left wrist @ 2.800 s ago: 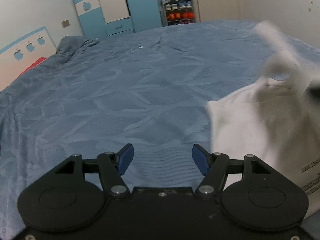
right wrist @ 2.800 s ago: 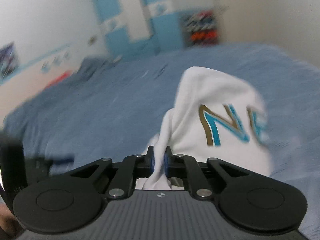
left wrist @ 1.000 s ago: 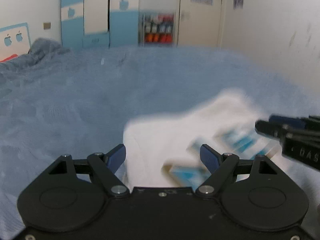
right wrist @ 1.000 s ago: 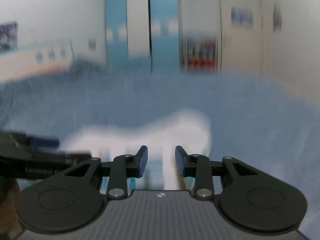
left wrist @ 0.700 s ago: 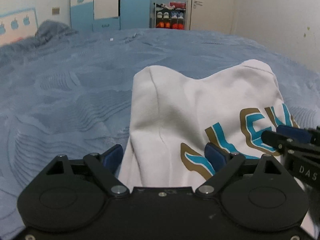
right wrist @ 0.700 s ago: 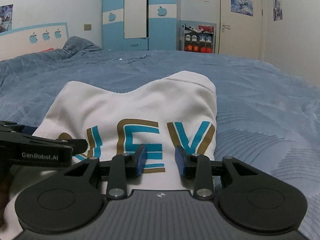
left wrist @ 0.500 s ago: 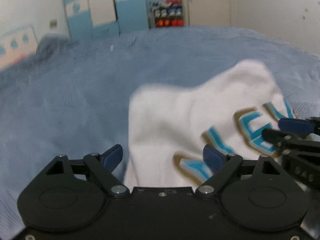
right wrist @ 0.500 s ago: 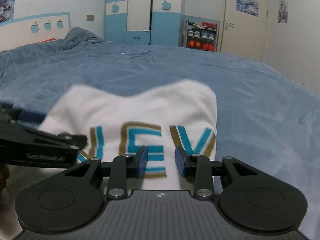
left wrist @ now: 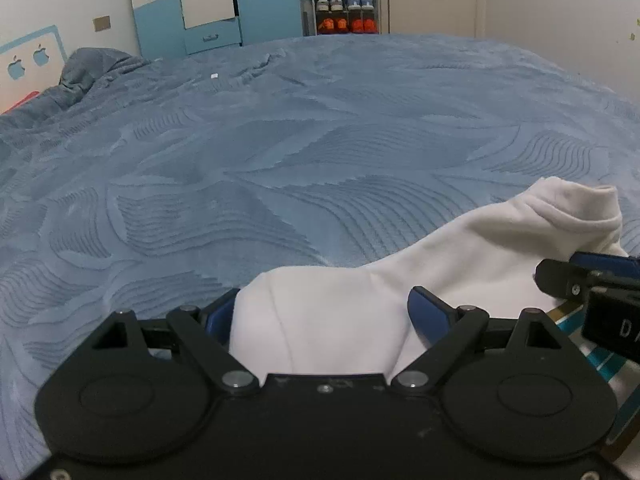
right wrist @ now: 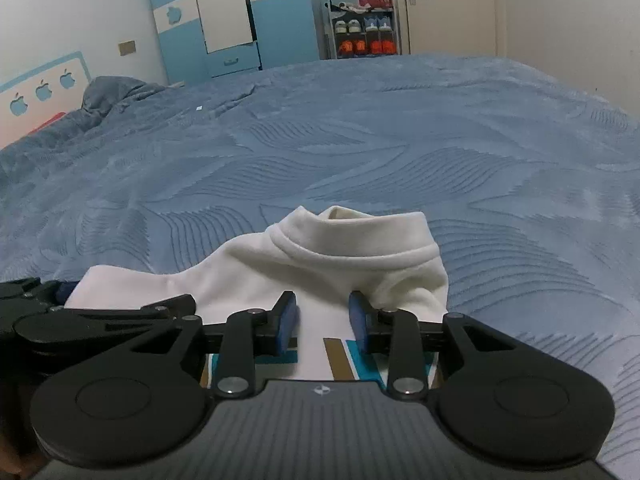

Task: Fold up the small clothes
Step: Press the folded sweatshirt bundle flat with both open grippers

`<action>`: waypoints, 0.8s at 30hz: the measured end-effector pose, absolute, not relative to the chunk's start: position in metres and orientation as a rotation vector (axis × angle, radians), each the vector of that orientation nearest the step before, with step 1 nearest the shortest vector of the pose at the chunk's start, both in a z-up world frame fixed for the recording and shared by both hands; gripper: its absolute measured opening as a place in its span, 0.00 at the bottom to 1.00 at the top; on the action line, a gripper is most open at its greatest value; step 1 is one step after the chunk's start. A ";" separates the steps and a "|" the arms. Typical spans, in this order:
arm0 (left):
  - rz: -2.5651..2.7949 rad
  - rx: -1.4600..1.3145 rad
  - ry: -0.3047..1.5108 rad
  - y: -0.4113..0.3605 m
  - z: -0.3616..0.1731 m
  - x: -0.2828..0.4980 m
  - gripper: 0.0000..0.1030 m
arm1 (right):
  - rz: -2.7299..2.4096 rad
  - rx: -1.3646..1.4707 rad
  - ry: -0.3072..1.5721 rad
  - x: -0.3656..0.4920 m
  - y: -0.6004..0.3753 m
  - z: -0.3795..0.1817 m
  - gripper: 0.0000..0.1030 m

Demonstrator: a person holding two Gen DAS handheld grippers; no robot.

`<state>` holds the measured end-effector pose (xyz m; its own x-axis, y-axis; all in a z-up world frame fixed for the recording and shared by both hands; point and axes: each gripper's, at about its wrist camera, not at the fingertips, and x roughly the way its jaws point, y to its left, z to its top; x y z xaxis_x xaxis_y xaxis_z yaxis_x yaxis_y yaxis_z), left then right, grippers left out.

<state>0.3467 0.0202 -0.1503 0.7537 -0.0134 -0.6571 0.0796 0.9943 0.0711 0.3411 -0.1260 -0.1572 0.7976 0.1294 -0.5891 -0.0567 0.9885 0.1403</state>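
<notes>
both tools open over a white top on the bed

fingers point(left wrist: 430, 312) of the left gripper point(left wrist: 324, 312) are spread wide, blue pads showing, and nothing is pinched between them. they straddle the near left corner of a small white top point(left wrist: 400, 280) that lies on the blue bedspread point(left wrist: 280, 140); the left pad sits just beside the cloth's edge and the right pad lies on the cloth itself. whether the pads press down or only hover close, i cannot tell.

over on the other side, the right gripper point(right wrist: 322, 316) has its fingers point(right wrist: 286, 320) parted less widely, with a clear gap between the blue pads and no cloth caught in that gap. it sits over the right half of the top, close behind the collar point(right wrist: 352, 240), which stands up in a soft ribbed roll at the far end of the garment. a crumple of cloth bunches just beyond the right pad.

teal and gold lettering on the top peeks out under the right gripper, mostly covered by the tool's black body. each gripper can be seen at the edge of the other's view, so the two sit side by side and near each other.

beyond the bed stands a blue and white wardrobe point(right wrist: 224, 20) with apple shapes on it, a shoe rack point(right wrist: 362, 28) beside a pale door point(right wrist: 448, 8), and a rumpled grey-blue blanket point(right wrist: 116, 92) heaped at the far left of the bed.
</notes>
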 end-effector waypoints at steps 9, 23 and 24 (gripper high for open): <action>-0.015 0.177 0.542 0.015 -0.094 0.352 0.87 | 0.045 0.071 0.510 0.353 -0.133 -0.120 0.51; -0.002 0.157 0.744 0.012 -0.129 0.360 0.87 | 0.082 0.189 0.613 0.361 -0.166 -0.130 0.55; -0.028 0.148 0.734 0.015 -0.113 0.347 0.87 | 0.087 0.218 0.588 0.345 -0.174 -0.116 0.60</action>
<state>0.3466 0.0149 -0.1126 0.7423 0.0266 -0.6695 0.0768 0.9892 0.1245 0.3448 -0.1737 -0.1163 0.8292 0.1428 -0.5404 -0.0190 0.9735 0.2280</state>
